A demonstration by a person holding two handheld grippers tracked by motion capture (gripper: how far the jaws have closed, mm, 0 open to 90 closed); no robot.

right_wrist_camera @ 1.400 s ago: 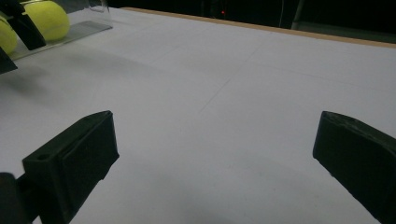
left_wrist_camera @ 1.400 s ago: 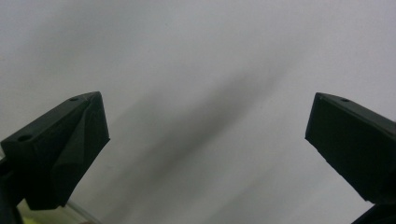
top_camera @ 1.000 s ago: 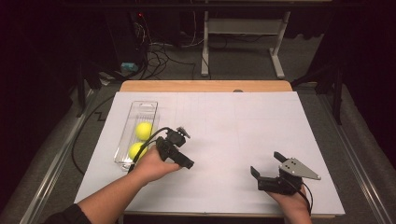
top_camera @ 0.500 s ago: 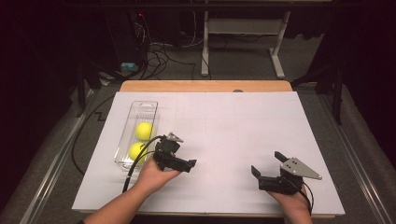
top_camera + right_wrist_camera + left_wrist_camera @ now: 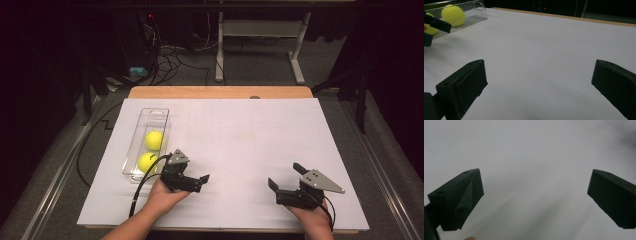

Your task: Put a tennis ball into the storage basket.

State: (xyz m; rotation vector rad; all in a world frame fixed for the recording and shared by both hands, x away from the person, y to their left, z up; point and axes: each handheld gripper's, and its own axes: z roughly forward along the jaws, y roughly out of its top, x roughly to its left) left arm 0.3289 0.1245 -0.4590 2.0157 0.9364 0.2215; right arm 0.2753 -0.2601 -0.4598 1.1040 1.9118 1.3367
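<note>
**Table inventory: two balls in tray, both grippers empty**

Item 1. A clear plastic tray [image 5: 150, 116] was recorded at the left of the white table [image 5: 240, 130], set lengthwise from near to far. Two yellow balls were held in it: the far ball [image 5: 154, 140] about midway along the tray, and the near ball [image 5: 147, 162] just behind the tray's near end. The two balls were seen close together; whether they touched could not be told. In the right gripper view the tray [image 5: 474, 18] and a yellow ball [image 5: 453, 15] were logged at the upper left.

Item 2. The left gripper [image 5: 200, 181] was found just to the right of the tray's near end, held in a hand [image 5: 162, 197] over bare table. Its jaws were recorded wide apart in the left gripper view, with nothing between them but white surface.

Item 3. The right gripper [image 5: 286, 181] was noted near the front right of the table, well apart from the tray and the balls. Its jaws were likewise spread wide, and nothing was gripped.
</note>
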